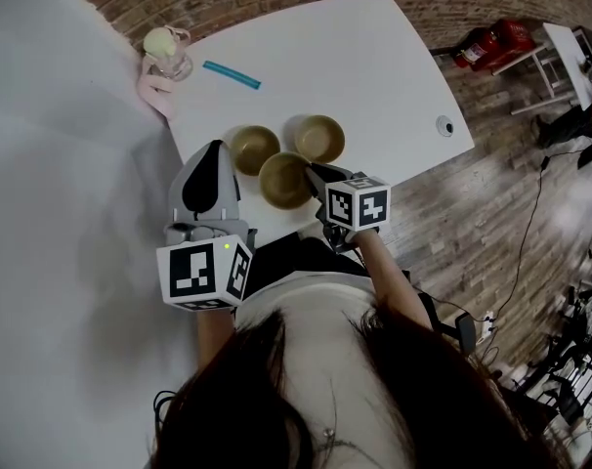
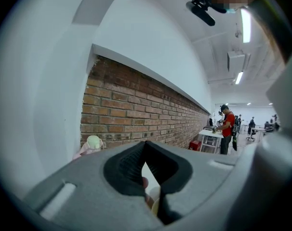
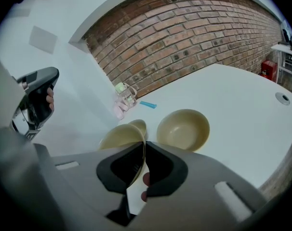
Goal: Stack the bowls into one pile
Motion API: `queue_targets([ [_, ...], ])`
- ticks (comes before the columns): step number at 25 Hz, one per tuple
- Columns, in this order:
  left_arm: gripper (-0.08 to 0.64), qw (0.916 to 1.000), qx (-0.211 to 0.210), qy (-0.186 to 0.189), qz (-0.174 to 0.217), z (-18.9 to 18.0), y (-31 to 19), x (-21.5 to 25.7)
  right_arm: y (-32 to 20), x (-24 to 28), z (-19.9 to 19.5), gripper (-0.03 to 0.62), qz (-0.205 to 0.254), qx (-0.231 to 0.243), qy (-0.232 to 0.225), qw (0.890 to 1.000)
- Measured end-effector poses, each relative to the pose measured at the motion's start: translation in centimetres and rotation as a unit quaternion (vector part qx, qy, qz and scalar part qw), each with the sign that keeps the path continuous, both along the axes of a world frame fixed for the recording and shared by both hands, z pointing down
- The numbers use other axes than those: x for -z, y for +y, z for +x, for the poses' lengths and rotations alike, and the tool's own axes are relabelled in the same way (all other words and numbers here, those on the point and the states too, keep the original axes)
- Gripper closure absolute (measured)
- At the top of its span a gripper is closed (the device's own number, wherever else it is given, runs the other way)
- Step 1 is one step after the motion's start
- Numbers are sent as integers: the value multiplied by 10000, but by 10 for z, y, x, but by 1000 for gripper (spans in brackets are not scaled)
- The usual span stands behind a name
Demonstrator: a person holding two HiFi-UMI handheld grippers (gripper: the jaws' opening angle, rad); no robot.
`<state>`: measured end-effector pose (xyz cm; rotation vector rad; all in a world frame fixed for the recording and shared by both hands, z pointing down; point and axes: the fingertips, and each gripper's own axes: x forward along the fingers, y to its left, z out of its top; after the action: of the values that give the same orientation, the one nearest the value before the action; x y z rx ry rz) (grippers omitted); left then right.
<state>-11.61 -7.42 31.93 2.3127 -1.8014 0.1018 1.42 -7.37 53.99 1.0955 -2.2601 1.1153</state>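
Observation:
Three tan bowls sit near the front of the white table (image 1: 374, 66). The far left bowl (image 1: 253, 148) and far right bowl (image 1: 319, 137) rest on the table. My right gripper (image 1: 314, 172) is shut on the right rim of the nearest bowl (image 1: 283, 181). In the right gripper view this nearest bowl (image 3: 118, 134) is tilted and its rim is pinched in the right gripper (image 3: 145, 144), with the far right bowl (image 3: 183, 128) beside it. My left gripper (image 1: 216, 149) is held above the table's left edge, shut and empty. The left gripper (image 2: 145, 145) points at a brick wall.
A pink cup with a pale green top (image 1: 166, 55) and a blue stick (image 1: 232, 75) lie at the table's far left. A small round fitting (image 1: 444, 125) sits near the right edge. Red extinguishers (image 1: 491, 42) stand on the wooden floor beyond.

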Motion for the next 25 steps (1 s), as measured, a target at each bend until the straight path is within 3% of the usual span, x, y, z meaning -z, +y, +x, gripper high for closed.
queue_targets([
  [25, 560, 9998, 74, 163, -10, -56, -21, -5, -33, 5, -45, 569, 106, -273, -38, 9996],
])
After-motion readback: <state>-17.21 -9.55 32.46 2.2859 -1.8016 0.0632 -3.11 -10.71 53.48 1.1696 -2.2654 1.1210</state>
